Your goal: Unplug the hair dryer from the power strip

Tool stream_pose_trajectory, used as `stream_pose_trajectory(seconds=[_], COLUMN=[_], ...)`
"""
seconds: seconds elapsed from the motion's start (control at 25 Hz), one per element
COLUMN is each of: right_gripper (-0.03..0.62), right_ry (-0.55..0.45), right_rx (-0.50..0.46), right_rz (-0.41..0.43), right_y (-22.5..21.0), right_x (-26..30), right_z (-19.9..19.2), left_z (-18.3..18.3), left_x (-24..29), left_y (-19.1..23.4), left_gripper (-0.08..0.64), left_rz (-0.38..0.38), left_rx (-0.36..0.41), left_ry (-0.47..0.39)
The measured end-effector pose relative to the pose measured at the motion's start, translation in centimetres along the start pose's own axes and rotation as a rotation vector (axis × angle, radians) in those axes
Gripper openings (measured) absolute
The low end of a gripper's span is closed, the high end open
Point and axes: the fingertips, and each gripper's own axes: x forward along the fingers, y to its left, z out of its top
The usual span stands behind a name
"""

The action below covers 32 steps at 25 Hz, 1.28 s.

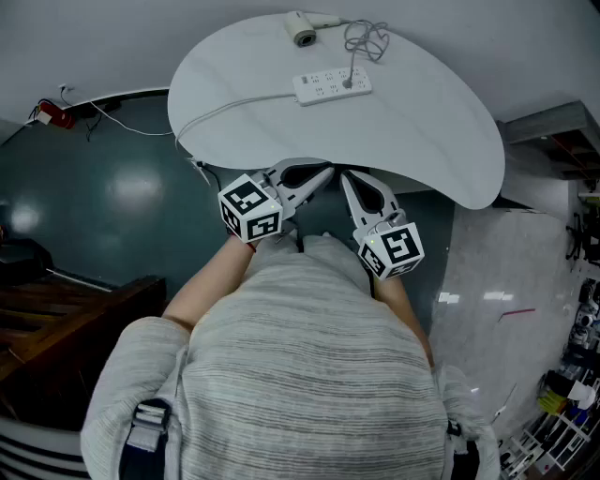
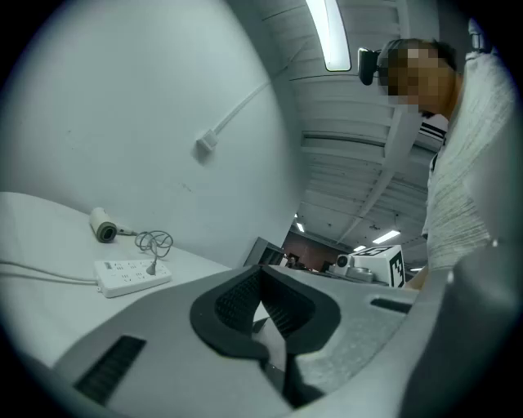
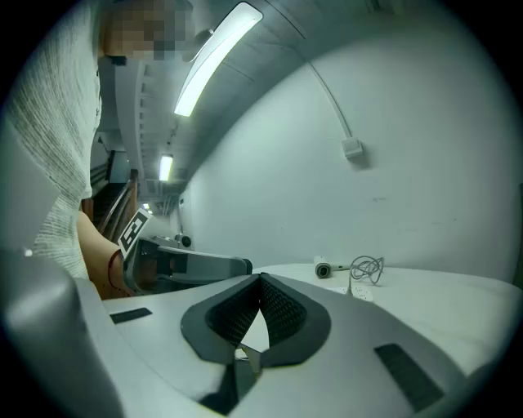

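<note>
A white hair dryer [image 1: 302, 28] lies at the far edge of the white table [image 1: 422, 141], its grey cord [image 1: 366, 39] coiled beside it. The cord's plug [image 1: 349, 82] stands in a white power strip [image 1: 332, 85]. Both grippers hang at the table's near edge, well short of the strip. My left gripper [image 1: 323, 174] is shut and holds nothing. My right gripper [image 1: 346, 178] is shut and empty too. From the left gripper view the dryer [image 2: 104, 225] and the strip [image 2: 131, 275] show far off to the left. The right gripper view has the dryer [image 3: 324, 269] and the cord [image 3: 367, 268] small in the distance.
The strip's own white cable [image 1: 225, 108] runs left across the table and off its edge. A dark teal floor [image 1: 103, 197] lies left of the table, with a red object [image 1: 54, 114] by the wall. A dark wooden piece [image 1: 66, 319] stands at the lower left.
</note>
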Motion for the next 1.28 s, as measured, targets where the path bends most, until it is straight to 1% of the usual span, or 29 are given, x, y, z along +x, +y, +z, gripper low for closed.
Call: stream_pose_trajectory(seconds=[0.28,0.6,0.76,0.84,1.0,1.16,1.28], right_gripper=[0.025,0.025,0.025,0.025,0.026,0.026,0.026], right_ry=[-0.003,-0.009,-0.032,-0.035,-0.011,0.031,0.054], right_rx=[0.000,-0.005,0.021,0.014,-0.024,-0.012,0.004], right_rz=[0.005,0.009,0.035,0.040,0.030,0.021,0.005], right_y=[0.5,0.8,1.0,1.2,1.7,1.0,-0.6], right_x=[0.0,-0.1,-0.1,0.1,0.8,1.1,1.6], right_z=[-0.1,0.2,0.6,0.9,1.0,0.0,-0.5], left_z=[-0.2,0.2,0.3,0.5,0.8,0.4,0.4], left_x=[-0.4,-0.9,-1.0,-1.1,-1.5,-1.3,-0.9], left_y=[-0.2,-0.4,-0.2,-0.1,0.2,1.0,2.2], left_gripper=[0.006,0.006,0.006,0.008,0.009,0.011,0.011], left_rz=[-0.011,0.000,0.009,0.006,-0.010,-0.008,0.009], left_rx=[-0.002,0.003,0.011,0.020,0.003,-0.021,-0.025], left_ry=[0.004,-0.011,-0.022,-0.026,-0.042,-0.045,-0.038])
